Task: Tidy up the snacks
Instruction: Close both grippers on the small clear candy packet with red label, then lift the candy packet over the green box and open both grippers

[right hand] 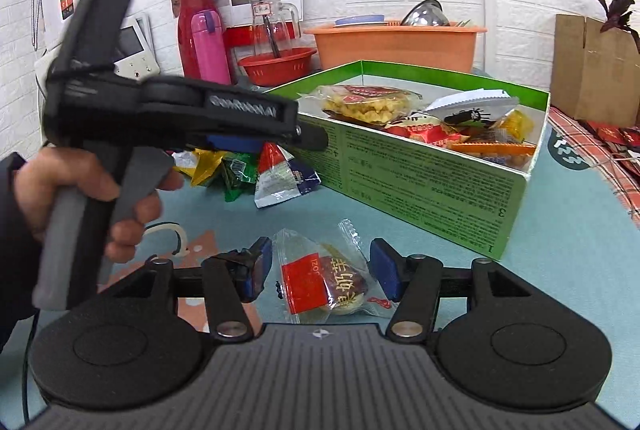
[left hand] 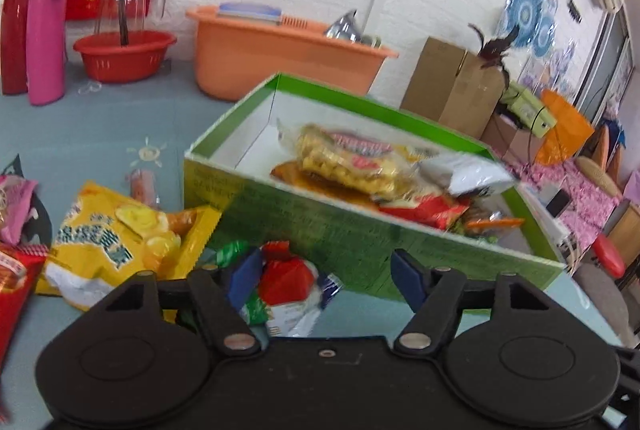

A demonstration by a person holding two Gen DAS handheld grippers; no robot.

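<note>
Bright even light, fisheye-curved edges, left view motion-blurred

The right claw (right hand: pixel 320 272) points downward with its jaws spread wide, pads pressing on nothing. The left claw (left hand: pixel 320 270) is likewise spread apart, its handle gripped by the person's left hand (right hand: pixel 92 190).

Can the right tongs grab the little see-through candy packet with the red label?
Probably yes. The candy packet lies on the table right between the open right tongs, with nothing on top of it or in the way. The pads do not press it yet.
</note>
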